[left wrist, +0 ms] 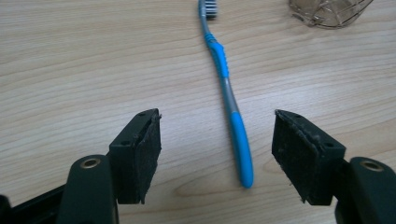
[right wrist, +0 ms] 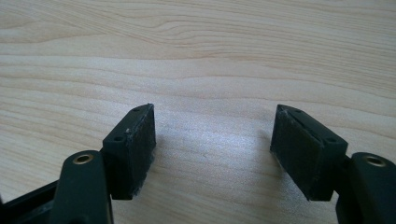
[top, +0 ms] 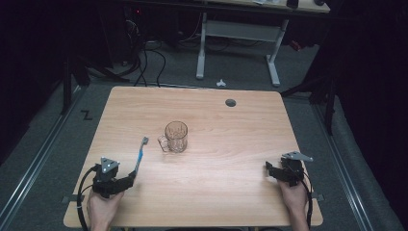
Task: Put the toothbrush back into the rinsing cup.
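A blue and grey toothbrush [top: 140,155] lies flat on the wooden table [top: 216,120], its bristle head pointing away from me. A clear glass mug [top: 175,136] stands upright near the table's middle, just right of the brush head. My left gripper [top: 129,177] is open at the front left, and the toothbrush handle [left wrist: 236,135] lies on the wood between its two pads without touching them. The mug's base [left wrist: 329,10] shows at the top right of the left gripper view. My right gripper [top: 269,168] is open at the front right over bare wood [right wrist: 210,93].
A dark round grommet hole [top: 231,102] sits near the table's far right edge. Beyond the table stand a white desk frame [top: 238,33] and cables [top: 144,62] on the grey floor.
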Motion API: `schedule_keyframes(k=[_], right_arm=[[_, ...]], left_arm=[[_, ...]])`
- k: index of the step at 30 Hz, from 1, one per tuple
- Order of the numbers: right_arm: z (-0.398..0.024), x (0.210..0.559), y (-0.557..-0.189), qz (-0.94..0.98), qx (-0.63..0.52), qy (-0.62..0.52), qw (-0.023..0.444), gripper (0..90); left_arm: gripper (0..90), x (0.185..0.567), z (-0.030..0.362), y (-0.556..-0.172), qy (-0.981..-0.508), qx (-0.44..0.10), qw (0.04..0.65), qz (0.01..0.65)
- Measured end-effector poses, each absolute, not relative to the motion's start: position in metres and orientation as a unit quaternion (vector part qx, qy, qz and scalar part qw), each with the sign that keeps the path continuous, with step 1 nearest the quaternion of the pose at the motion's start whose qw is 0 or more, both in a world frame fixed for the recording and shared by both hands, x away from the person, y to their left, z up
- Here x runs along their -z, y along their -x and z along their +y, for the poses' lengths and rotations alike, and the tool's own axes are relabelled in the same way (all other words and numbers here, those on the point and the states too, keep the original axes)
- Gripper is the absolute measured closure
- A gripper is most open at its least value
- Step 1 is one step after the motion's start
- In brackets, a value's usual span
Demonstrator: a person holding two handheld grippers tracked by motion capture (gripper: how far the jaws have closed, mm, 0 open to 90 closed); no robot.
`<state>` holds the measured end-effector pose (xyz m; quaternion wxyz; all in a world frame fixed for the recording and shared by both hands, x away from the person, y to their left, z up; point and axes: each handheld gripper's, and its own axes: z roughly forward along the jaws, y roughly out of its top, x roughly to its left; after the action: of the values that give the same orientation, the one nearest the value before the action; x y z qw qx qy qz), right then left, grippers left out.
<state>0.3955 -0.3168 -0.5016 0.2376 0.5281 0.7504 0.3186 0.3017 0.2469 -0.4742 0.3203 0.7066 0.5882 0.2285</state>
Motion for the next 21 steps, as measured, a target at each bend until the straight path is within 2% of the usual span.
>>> schedule_keyframes(k=[12,21], right_arm=[[-0.317,0.502,-0.395,0.750,-0.319,-0.529,0.236,30.9],[-0.317,0.502,-0.395,0.751,-0.320,-0.528,0.236,31.1]], left_arm=[[32.7,0.472,0.234,-0.323,-0.728,-0.195,0.301,0.584],[36.8,0.470,0.229,-0.333,-0.740,-0.208,0.274,0.578]])
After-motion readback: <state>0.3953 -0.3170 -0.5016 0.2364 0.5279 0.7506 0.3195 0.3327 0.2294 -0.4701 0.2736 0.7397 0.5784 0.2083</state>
